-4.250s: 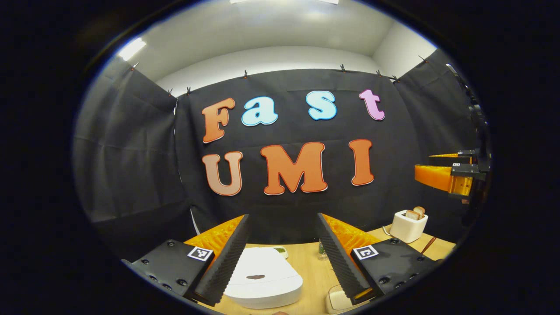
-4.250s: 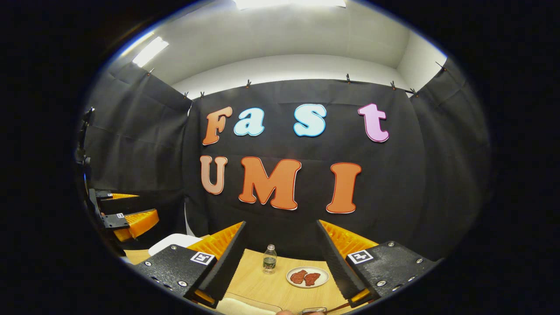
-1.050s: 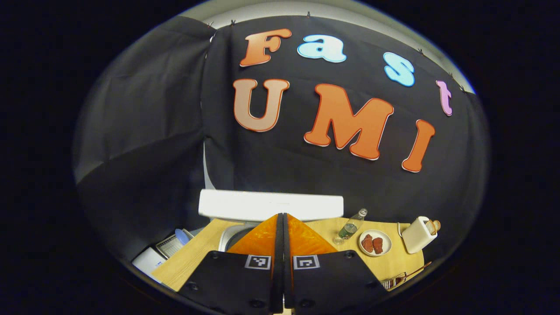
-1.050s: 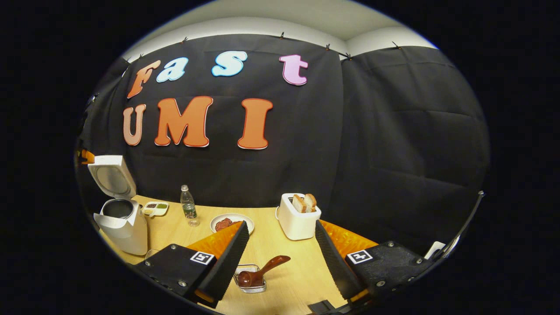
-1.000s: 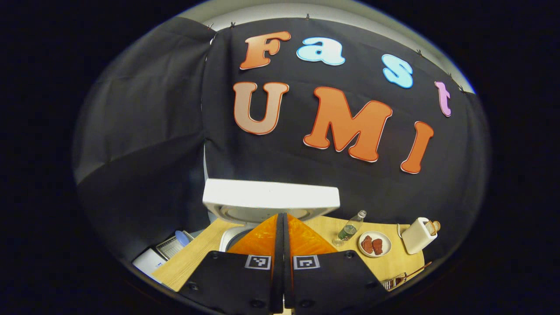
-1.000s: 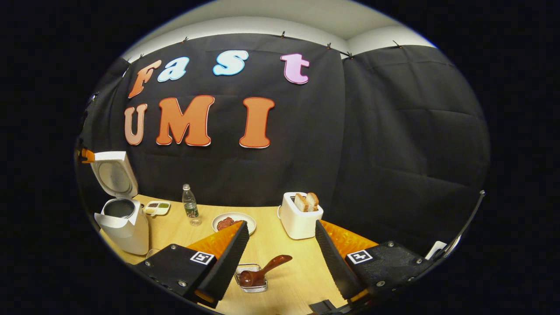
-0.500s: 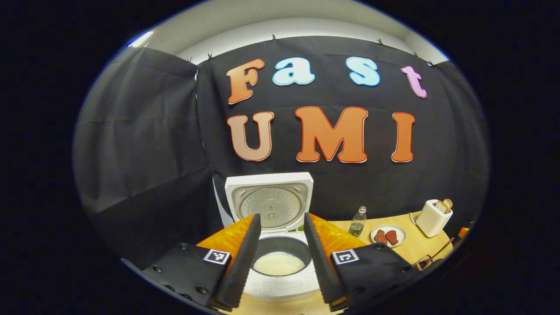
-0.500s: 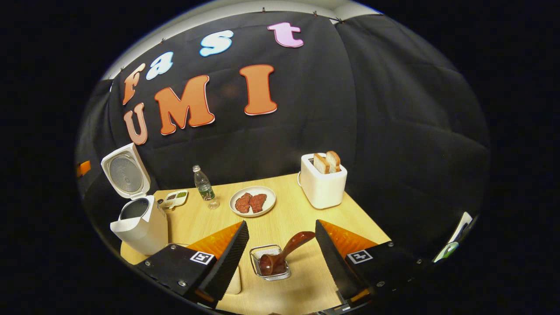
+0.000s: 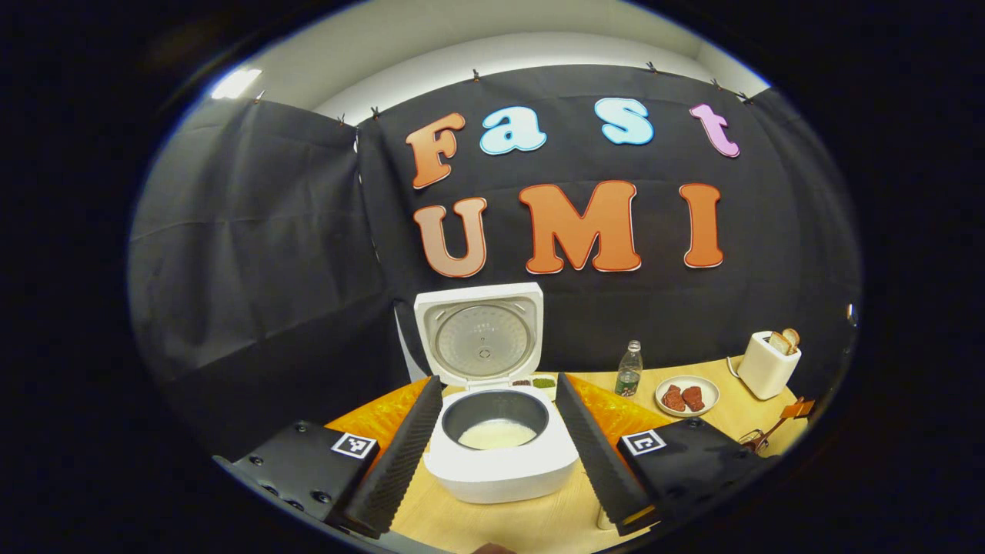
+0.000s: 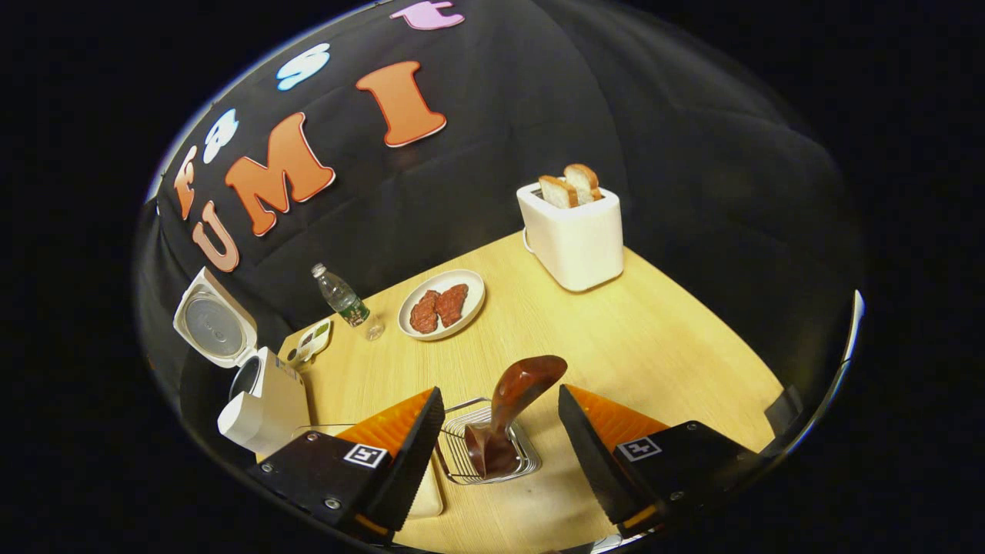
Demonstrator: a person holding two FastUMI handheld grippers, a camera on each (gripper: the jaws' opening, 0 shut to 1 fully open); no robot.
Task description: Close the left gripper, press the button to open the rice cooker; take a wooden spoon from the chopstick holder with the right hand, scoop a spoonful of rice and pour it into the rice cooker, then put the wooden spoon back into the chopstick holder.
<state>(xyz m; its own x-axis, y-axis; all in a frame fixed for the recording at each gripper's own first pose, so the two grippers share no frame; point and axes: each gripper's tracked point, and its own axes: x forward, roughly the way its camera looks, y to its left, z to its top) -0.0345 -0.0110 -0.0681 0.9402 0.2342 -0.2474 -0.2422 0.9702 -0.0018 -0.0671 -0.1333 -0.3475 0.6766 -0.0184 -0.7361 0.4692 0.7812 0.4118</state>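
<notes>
Dark brown wooden spoon (image 10: 508, 415) stands tilted in the wire chopstick holder (image 10: 462, 454) on my side of the table (image 10: 654, 338), bowl end down, handle leaning up and away, between the spread fingers of my right gripper (image 10: 500, 442), which touch nothing. I judge the lid step done: in the left gripper view the rice cooker (image 9: 500, 454) sits with its lid (image 9: 479, 335) swung up, and the inner pot holds a shallow white layer of rice. My left gripper (image 9: 496, 454) hangs in front of it with jaws apart, holding nothing. Step in hand is fetching the spoon. Next I should bring the right fingers in around the upper handle and pinch it firmly before lifting clear of the wire rim; the handle's slant and glossy finish could let it slip or drag the light holder. A pale container (image 10: 427, 492) sits partly hidden behind my right gripper's left finger; contents cannot be told. Elsewhere: a plate (image 10: 442, 304) with two reddish pieces of food, a toaster (image 10: 573, 231) with two slices up, a water bottle (image 10: 342, 300), a small divided dish (image 10: 308, 342).
</notes>
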